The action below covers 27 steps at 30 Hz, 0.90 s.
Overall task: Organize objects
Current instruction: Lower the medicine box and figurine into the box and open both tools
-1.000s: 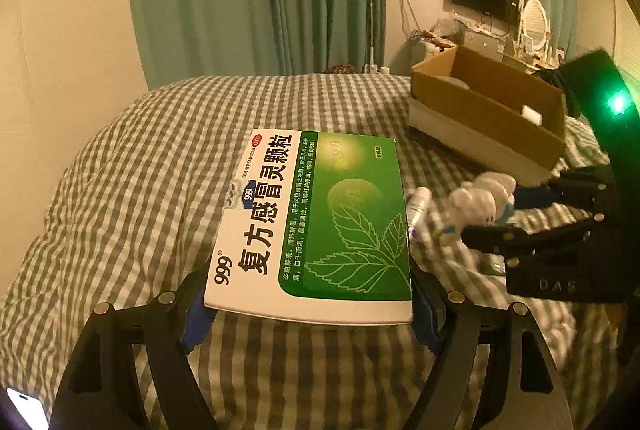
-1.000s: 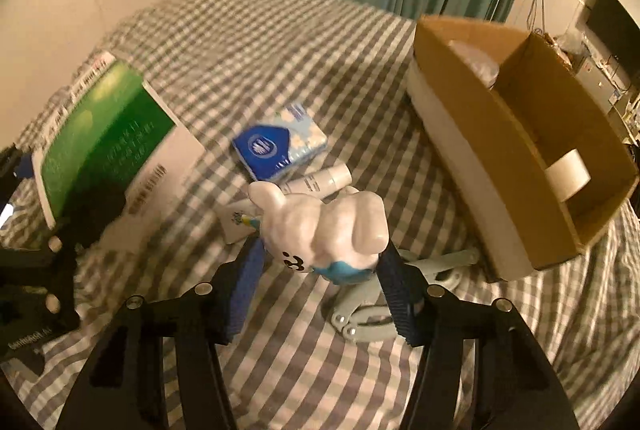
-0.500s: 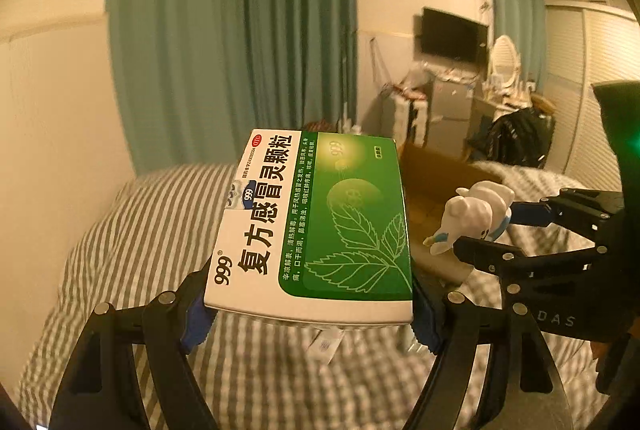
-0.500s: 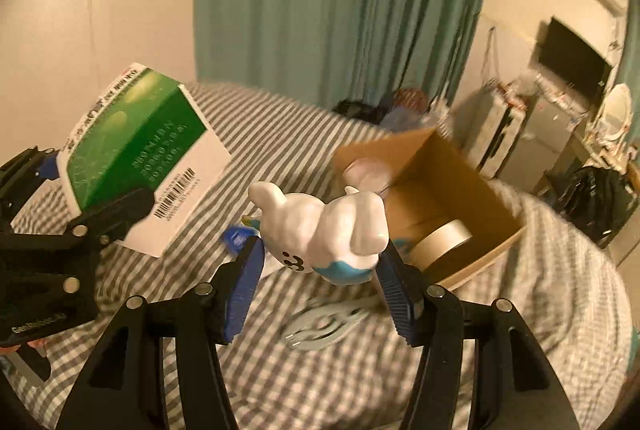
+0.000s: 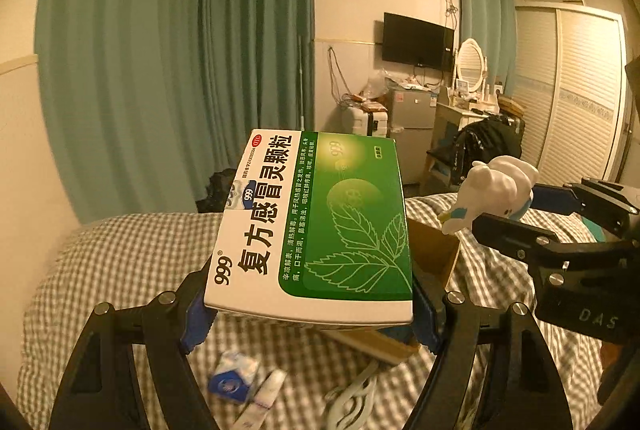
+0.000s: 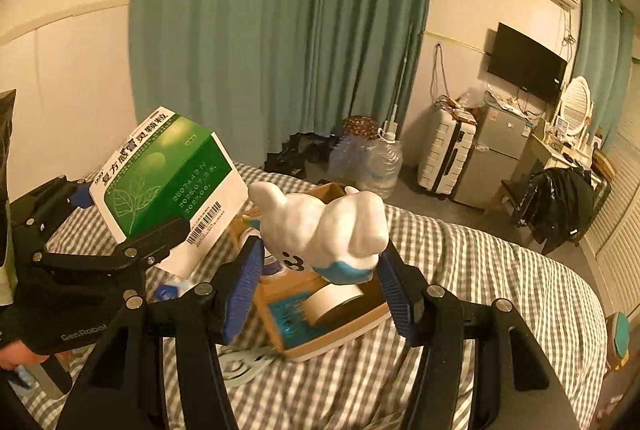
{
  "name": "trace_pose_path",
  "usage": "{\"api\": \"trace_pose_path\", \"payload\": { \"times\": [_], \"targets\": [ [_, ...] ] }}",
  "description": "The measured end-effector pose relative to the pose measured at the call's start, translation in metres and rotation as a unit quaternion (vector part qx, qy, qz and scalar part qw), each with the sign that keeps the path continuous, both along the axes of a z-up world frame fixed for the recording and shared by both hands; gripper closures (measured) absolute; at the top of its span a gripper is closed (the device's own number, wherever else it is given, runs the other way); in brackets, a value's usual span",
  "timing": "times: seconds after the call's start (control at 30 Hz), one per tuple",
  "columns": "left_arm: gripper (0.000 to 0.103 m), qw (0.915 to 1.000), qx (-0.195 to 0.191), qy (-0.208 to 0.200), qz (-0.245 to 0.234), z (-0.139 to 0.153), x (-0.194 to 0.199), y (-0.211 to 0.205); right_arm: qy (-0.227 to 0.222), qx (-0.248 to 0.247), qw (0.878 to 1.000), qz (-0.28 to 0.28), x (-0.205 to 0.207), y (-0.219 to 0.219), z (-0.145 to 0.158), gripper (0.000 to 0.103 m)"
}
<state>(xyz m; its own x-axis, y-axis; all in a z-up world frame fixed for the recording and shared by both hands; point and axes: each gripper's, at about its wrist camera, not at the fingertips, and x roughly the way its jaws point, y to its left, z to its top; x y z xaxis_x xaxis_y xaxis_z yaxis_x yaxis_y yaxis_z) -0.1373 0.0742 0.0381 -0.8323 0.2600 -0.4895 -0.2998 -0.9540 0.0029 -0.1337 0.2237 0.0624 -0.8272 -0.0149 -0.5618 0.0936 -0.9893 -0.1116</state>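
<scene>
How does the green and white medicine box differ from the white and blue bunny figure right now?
The green and white medicine box is flat, rectangular and printed with text and a leaf; the white and blue bunny figure is rounded and glossy. The box is in the left gripper, the figure in the right gripper. The box looks larger. Both are held up above the checked bed.

You're working in dim, warm yellow room light, and everything carries an amber cast. Fisheye bends the curtains (image 5: 172,69) and walls hard at your edges, with black corners. The medicine box (image 5: 316,226) reads sharp, its green face catching soft glare. Down on the bed (image 5: 120,270), the small items smear with blur.
</scene>
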Motion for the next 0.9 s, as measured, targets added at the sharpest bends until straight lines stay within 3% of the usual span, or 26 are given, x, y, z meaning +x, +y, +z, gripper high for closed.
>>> {"api": "trace_pose_path", "payload": {
  "times": [0.3,0.57,0.8,0.9],
  "targets": [
    [0.023,0.9991,-0.021,-0.03,-0.02,-0.05,-0.068,0.044,-0.04,-0.027,0.998,-0.039,-0.063,0.051,-0.056,0.046],
    [0.023,0.9978,-0.02,-0.059,-0.022,-0.099,-0.108,0.058,-0.069,-0.034,0.995,-0.056,-0.112,0.071,-0.107,0.046],
    [0.02,0.9973,-0.011,-0.065,-0.033,-0.109,-0.123,0.065,-0.072,-0.048,0.994,-0.067,-0.12,0.078,-0.119,0.045],
    [0.016,0.9967,-0.021,-0.069,-0.035,-0.107,-0.124,0.065,-0.06,-0.051,0.994,-0.071,-0.113,0.077,-0.109,0.031]
  ]
}}
